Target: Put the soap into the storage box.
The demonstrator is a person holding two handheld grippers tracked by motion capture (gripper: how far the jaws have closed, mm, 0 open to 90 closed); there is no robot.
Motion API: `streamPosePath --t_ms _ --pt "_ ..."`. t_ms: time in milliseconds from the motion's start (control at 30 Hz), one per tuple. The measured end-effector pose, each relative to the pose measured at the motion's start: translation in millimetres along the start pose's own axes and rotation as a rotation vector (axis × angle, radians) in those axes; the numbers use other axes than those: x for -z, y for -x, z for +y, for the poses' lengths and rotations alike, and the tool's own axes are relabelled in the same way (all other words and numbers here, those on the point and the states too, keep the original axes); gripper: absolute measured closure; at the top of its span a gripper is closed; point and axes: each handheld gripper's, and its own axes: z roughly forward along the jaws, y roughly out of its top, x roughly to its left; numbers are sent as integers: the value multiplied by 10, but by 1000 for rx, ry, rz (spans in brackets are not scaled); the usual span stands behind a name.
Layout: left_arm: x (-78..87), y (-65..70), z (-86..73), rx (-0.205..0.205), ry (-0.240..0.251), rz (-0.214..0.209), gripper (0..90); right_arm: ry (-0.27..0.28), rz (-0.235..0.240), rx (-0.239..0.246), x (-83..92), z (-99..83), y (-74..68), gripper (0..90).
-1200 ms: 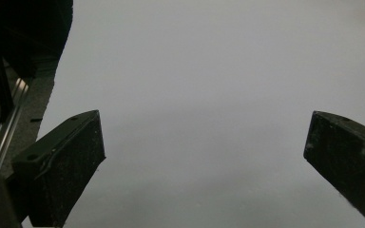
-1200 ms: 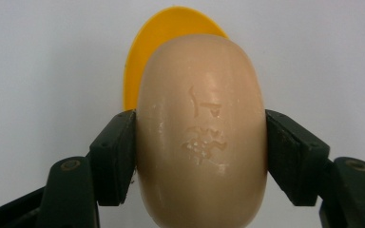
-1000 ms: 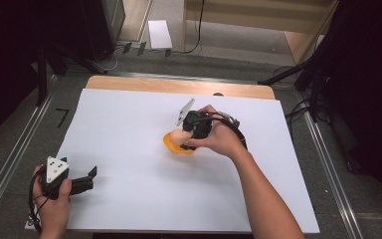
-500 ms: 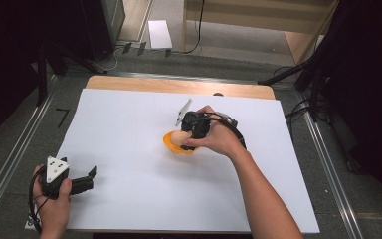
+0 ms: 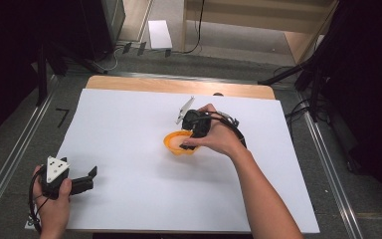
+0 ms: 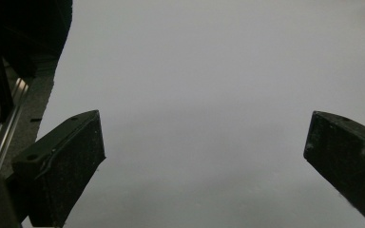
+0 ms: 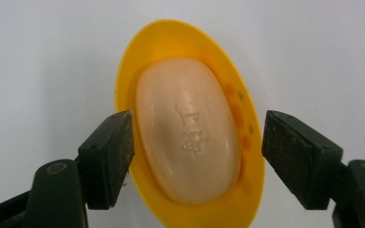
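Right gripper view: smooth oval soap (image 7: 187,130) in glossy yellow dish (image 7: 247,142).

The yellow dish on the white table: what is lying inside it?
Inside the yellow dish lies one pale peach bar of soap with characters pressed into its top. Beside it, small holes show in the dish floor. The soap covers the rest of the floor, so nothing can be told there.
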Motion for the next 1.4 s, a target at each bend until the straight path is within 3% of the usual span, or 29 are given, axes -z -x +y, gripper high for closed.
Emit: streamPosePath --t_ms 100,267,333,567,667,733,1000,1067,1400 --pt "0 0 0 1 0 0 1 16 -9 -4 24 -24 17 258" --pt "1 1 0 0 1 1 1 40 -12 -61 84 -113 43 219" --pt "1 1 0 0 1 1 1 48 -17 -62 86 -136 53 206" --pt "2 3 1 -2 -3 4 1 63 -31 -127 128 -296 51 30" --pt "0 1 1 -1 -1 2 1 67 -33 -155 146 -341 45 0" --pt "0 1 1 -1 -2 1 1 70 -63 -177 171 -404 39 0" --pt "1 -1 1 4 -2 1 1 108 -76 -234 251 -598 9 0" --pt "3 3 0 3 0 4 1 129 -80 -271 290 -729 4 0" --pt "3 -6 2 6 -6 4 1 159 -117 -361 384 -1072 -63 0"
